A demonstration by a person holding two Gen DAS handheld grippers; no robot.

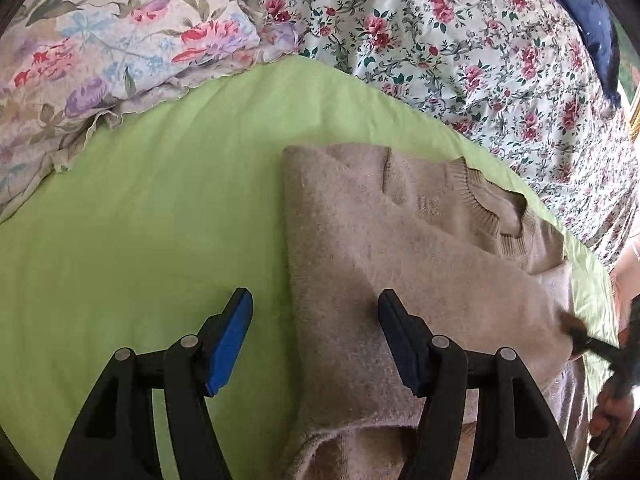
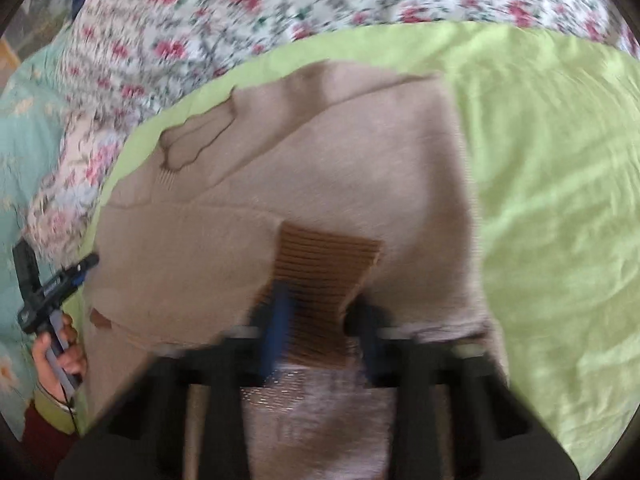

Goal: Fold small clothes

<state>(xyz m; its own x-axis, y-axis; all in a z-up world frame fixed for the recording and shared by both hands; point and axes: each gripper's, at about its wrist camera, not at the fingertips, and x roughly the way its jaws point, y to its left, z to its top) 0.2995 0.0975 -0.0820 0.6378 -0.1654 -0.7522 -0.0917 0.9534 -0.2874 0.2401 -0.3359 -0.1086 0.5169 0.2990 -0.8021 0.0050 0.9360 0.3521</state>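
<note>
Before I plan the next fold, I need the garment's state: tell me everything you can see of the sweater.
The sweater is beige, fuzzy knit with a ribbed crew collar and a darker brown ribbed cuff. It lies partly folded on the green sheet, one sleeve drawn across the body. The right gripper straddles the cuff; blur hides whether it grips. The left gripper is open over the sweater's edge.

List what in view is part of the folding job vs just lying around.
Job:
- beige sweater, partly folded on the green sheet
- its brown ribbed cuff, between the right gripper fingers
- left gripper, open over the sweater's edge

Lying about:
- rose-print quilt
- pastel floral bedding
- navy starred fabric
</note>
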